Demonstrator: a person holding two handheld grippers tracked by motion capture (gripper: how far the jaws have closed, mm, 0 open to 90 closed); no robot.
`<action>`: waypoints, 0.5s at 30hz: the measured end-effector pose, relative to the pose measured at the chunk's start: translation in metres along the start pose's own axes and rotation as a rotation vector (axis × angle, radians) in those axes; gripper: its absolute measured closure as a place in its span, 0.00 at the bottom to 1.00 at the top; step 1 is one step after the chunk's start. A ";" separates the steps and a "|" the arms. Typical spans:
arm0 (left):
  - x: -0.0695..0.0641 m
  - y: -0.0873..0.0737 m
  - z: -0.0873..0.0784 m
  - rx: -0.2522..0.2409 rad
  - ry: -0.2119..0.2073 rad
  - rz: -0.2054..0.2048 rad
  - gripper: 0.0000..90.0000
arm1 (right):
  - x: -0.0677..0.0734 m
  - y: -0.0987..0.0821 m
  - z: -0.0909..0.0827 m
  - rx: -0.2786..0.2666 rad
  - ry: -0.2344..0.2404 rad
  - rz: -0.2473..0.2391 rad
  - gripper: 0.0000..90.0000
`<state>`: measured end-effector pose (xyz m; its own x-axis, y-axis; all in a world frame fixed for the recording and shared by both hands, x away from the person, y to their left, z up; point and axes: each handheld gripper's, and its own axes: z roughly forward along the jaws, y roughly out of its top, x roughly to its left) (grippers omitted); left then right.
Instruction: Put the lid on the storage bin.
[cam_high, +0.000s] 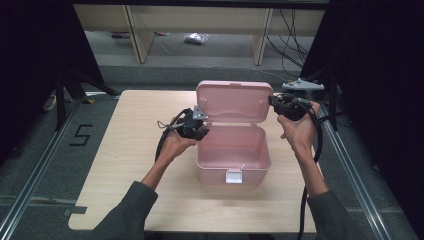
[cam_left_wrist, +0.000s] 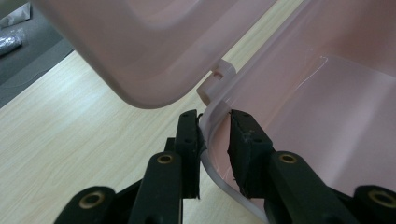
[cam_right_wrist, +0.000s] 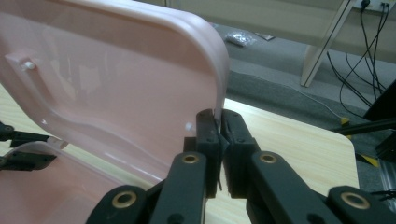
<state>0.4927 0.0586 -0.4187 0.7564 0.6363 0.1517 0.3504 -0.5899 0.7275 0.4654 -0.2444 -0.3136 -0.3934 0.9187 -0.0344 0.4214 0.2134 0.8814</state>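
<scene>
My left gripper (cam_left_wrist: 215, 135) is clenched on the pink box (cam_high: 235, 150) rim, its wall between my jaws. My right gripper (cam_right_wrist: 218, 123) pinches the raised lid (cam_right_wrist: 116, 88) by its edge

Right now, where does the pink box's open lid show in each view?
High view: lid stands upright at centre, behind the box.
Left gripper view: lid fills the upper left, above the hinge.
Right gripper view: lid at left, its edge in the jaws.
Shared landmark: the light wooden table.
</scene>
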 end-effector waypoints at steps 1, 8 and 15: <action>0.000 0.000 0.001 -0.001 -0.001 0.004 0.81 | 0.000 -0.001 -0.002 0.008 0.004 0.001 0.97; -0.001 0.000 0.001 -0.009 0.014 0.007 0.80 | 0.003 -0.008 -0.010 -0.021 0.007 -0.016 0.97; -0.003 0.001 -0.007 -0.052 0.020 -0.015 0.70 | 0.005 -0.013 -0.014 -0.032 0.006 -0.016 0.97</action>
<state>0.4870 0.0598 -0.4132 0.7402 0.6547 0.1532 0.3321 -0.5541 0.7634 0.4460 -0.2477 -0.3187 -0.4048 0.9132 -0.0459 0.3886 0.2173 0.8954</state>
